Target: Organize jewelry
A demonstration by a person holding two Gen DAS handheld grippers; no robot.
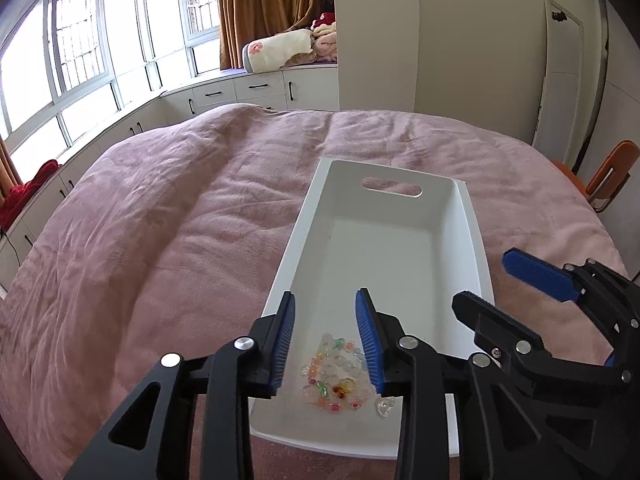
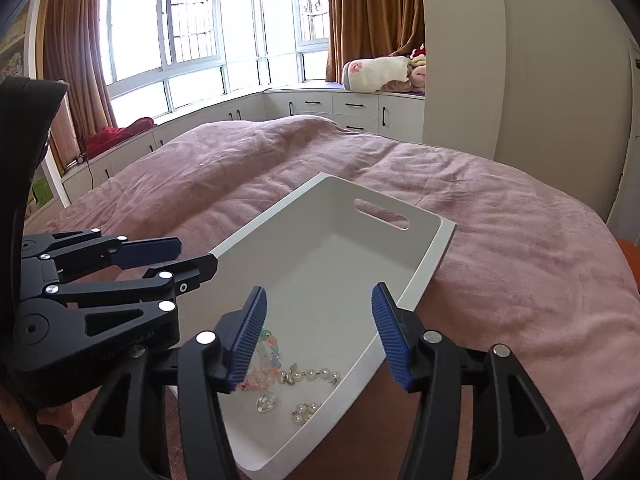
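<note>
A white bin (image 1: 472, 232) with a handle slot lies on the pink bedspread; it also shows in the right wrist view (image 2: 424, 268). In its near end lie a colourful bead bracelet (image 1: 334, 376), (image 2: 264, 360), a pearl chain (image 2: 312, 376), a clear heart pendant (image 2: 266, 402) and a small pearl cluster (image 2: 306, 412). My left gripper (image 1: 326, 332) is open and empty above the beads. My right gripper (image 2: 320, 328) is open and empty above the bin's near end; it shows at the right in the left wrist view (image 1: 488, 280).
The pink bedspread (image 1: 180, 240) covers the bed around the bin. White cabinets (image 1: 248, 90) line the windows beyond. An orange chair (image 1: 608, 176) stands at the bed's right edge. A wardrobe wall (image 2: 520, 60) rises at the far right.
</note>
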